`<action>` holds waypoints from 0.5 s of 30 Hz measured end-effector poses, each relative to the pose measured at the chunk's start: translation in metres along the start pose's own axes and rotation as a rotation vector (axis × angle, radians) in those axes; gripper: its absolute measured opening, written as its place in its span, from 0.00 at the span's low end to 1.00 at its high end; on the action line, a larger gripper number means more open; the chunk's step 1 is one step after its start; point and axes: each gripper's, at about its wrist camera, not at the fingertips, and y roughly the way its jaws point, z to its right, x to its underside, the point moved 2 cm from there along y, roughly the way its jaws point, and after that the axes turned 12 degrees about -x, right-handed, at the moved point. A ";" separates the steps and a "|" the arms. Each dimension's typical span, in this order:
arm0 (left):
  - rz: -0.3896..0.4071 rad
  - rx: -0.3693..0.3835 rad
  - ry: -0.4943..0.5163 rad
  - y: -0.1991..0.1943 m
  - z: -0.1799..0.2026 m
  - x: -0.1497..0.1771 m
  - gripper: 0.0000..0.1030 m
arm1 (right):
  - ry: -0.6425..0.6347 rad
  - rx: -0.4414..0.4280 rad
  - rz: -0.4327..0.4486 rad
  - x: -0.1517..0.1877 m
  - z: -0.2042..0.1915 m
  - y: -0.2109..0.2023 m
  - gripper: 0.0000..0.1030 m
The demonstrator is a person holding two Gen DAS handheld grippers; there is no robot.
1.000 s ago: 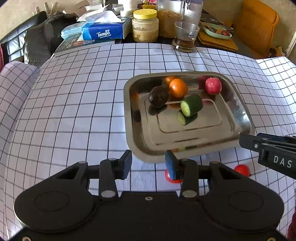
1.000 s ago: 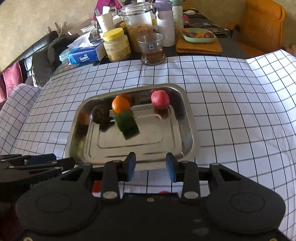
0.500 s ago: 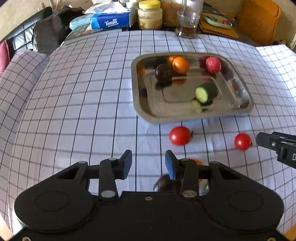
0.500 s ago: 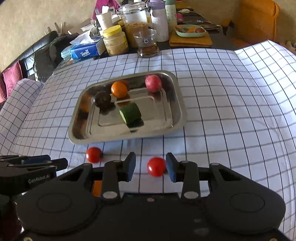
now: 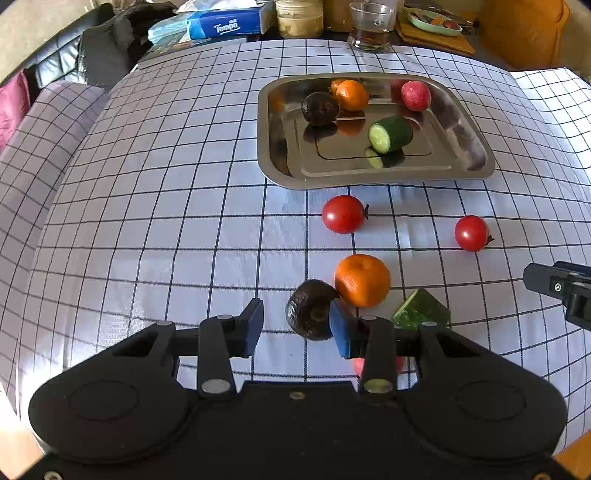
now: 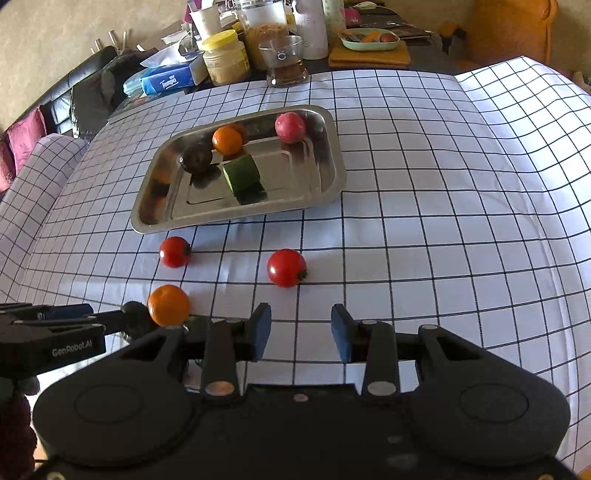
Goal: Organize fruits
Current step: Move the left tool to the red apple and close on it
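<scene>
A steel tray (image 5: pixel 369 179) holds a dark avocado (image 5: pixel 319 108), an orange (image 5: pixel 352 95), a pinkish-red round fruit (image 5: pixel 416 96) and a cucumber piece (image 5: pixel 390 133). On the checked cloth in front of it lie two tomatoes (image 5: pixel 343 214) (image 5: pixel 471 233), a second orange (image 5: pixel 362 280), a second avocado (image 5: pixel 308 308) and a cucumber chunk (image 5: pixel 421 314). My left gripper (image 5: pixel 295 326) is open and empty above that avocado, whose right side its right pad hides. My right gripper (image 6: pixel 301 330) is open and empty over bare cloth, just nearer than a tomato (image 6: pixel 286 267).
At the table's far end stand a tissue box (image 5: pixel 229 24), a yellow-lidded jar (image 6: pixel 225 59), a glass (image 6: pixel 286 61) and a small dish (image 6: pixel 369 38). A black sofa (image 6: pixel 62 96) is at the far left. The cloth drops off at the left and right.
Both grippers have drawn back from the tray toward the near edge. The tomatoes, then the orange, avocado and cucumber chunk on the cloth have come into view. Jaw gaps look unchanged.
</scene>
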 end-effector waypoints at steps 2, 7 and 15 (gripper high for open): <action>-0.002 -0.012 -0.007 -0.003 0.002 0.002 0.47 | -0.012 -0.004 -0.001 0.000 0.002 -0.002 0.37; -0.017 -0.017 -0.026 -0.007 0.006 0.009 0.47 | -0.031 -0.021 -0.005 -0.003 0.009 -0.006 0.37; -0.039 -0.010 -0.049 -0.010 0.007 0.019 0.47 | -0.051 -0.038 -0.032 -0.003 0.018 -0.007 0.37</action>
